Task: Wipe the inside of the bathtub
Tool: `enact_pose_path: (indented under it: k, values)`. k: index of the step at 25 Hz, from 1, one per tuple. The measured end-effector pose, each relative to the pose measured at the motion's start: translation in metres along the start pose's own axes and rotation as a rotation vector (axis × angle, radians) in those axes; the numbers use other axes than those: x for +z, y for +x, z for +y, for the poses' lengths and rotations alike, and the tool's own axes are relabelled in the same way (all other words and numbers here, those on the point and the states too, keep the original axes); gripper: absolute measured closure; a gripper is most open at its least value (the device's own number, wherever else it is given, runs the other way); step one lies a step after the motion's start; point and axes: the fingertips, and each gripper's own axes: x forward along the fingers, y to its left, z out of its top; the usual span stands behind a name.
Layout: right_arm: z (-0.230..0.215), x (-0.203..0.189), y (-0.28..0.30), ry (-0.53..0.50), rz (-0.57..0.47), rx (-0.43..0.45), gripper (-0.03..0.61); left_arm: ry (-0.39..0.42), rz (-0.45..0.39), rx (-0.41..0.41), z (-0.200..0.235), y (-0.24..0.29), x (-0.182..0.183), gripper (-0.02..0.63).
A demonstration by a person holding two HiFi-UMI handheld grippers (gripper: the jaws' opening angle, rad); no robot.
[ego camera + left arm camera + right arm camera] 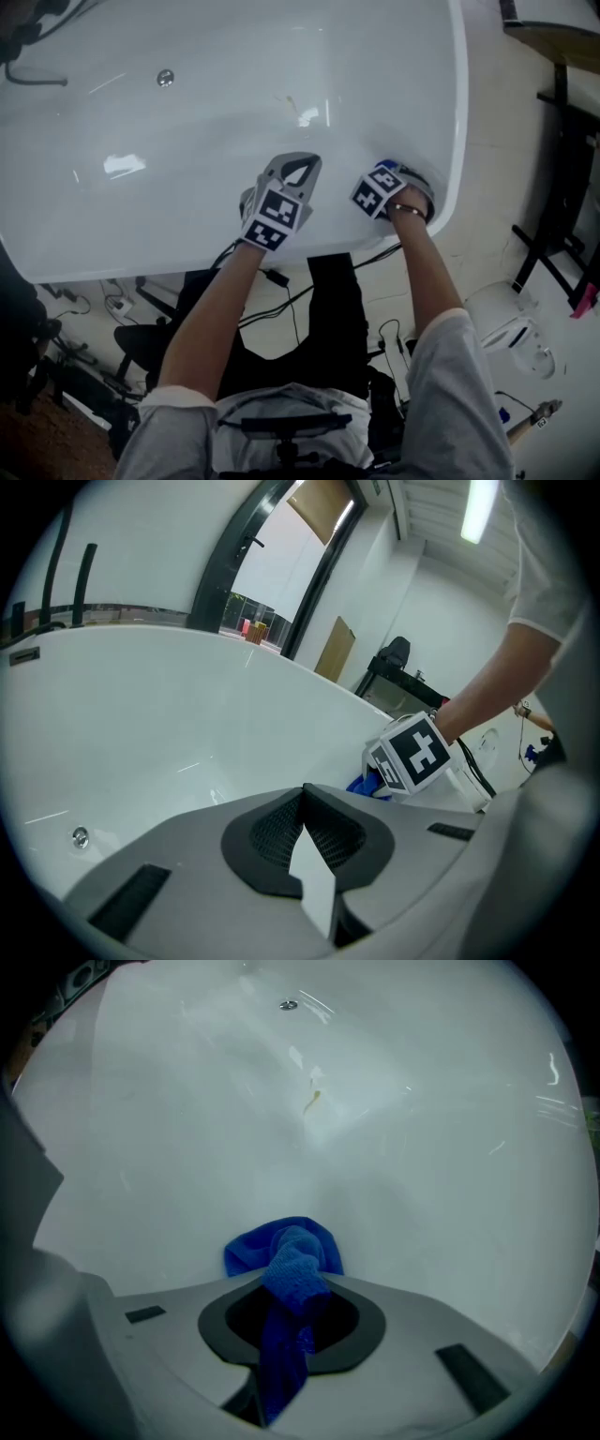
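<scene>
Right gripper view first: the right gripper (pixel 295 1288) has its jaws clamped tight on a crumpled blue microfibre cloth (pixel 281 1246). The wad pokes out past the tips and appears pressed against the sloping inner wall of the glossy white bathtub (pixel 375 1101). It is held that way, I'd say, so cloth rather than plastic meets the surface. Over to the left gripper (pixel 305 799): jaws together at the tips, nothing between them. It hovers just beside its partner at the tub's near end, seemingly parked clear of the wiping path. A small round metal fitting (pixel 289 1004) sits far up the tub, well apart from the cloth.
</scene>
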Motion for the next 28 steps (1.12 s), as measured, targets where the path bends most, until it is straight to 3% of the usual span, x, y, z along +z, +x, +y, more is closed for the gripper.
enact_pose_path:
  k: [28]
  values:
    - [-0.002, 0.104, 0.077, -0.023, 0.037, 0.016, 0.512, -0.088, 0.137, -0.009, 0.067, 0.08, -0.117, 0.611]
